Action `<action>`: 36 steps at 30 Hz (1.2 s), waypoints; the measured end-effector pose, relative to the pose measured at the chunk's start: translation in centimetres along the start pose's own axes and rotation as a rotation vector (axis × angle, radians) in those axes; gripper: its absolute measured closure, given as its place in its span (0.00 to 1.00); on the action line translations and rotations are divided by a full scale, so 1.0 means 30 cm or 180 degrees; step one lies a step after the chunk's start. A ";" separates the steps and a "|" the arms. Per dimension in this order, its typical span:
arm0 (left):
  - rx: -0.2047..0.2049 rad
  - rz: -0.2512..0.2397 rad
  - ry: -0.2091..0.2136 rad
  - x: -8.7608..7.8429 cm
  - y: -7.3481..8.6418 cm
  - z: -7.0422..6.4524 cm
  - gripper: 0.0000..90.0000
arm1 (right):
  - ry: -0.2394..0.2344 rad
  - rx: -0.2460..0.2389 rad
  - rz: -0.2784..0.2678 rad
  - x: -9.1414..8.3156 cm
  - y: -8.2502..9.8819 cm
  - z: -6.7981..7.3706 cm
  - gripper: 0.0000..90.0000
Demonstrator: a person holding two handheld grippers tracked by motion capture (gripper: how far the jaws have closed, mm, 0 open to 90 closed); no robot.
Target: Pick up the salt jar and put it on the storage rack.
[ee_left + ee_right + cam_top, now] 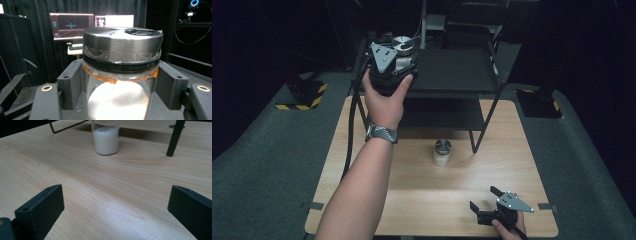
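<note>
A glass jar [120,75] with a brushed metal lid [402,44] and white powder inside sits between the jaws of my left gripper [404,59]. The black pads [71,82] press on its two sides, so the gripper is shut on it. In the high view it is held above the left end of the black rack's top shelf [452,70]. A second jar [442,152] of the same kind stands upright on the wooden table [412,200], in front of the rack. My right gripper [483,198] rests low near the table's front right corner, open and holding nothing, and it points toward that second jar [106,138].
The black metal rack has a lower shelf [442,112] and thin legs [175,140] that stand on the table behind the second jar. Grey carpet surrounds the table. Lit monitors [72,25] glow behind the held jar.
</note>
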State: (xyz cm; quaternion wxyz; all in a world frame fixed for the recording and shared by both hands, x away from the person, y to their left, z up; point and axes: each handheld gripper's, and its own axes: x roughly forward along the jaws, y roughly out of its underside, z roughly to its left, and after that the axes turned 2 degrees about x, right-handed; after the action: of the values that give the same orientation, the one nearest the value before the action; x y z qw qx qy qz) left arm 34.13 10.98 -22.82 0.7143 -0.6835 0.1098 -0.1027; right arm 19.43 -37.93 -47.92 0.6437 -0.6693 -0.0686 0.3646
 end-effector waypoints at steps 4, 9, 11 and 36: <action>-0.0025 0.0030 -0.0013 0.025 0.007 -0.003 0.35 | 0.0004 0.0009 -0.0022 -0.006 0.006 -0.001 0.00; -0.0059 0.0043 -0.0031 0.049 0.012 -0.010 0.35 | 0.0001 0.0027 -0.0029 -0.010 0.008 -0.005 0.00; -0.0042 0.0056 -0.0038 0.054 0.013 -0.014 0.35 | -0.0002 0.0028 -0.0028 -0.010 0.008 -0.006 0.00; -0.0168 0.0064 0.0004 0.059 0.026 0.003 0.20 | 0.0007 0.0012 -0.0033 -0.011 0.009 -0.002 0.00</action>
State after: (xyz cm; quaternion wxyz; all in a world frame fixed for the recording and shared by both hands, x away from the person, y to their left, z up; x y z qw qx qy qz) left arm 35.84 10.56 -23.64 0.6969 -0.7010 0.1199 -0.0930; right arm 19.13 -38.20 -48.06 0.6470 -0.6681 -0.0707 0.3606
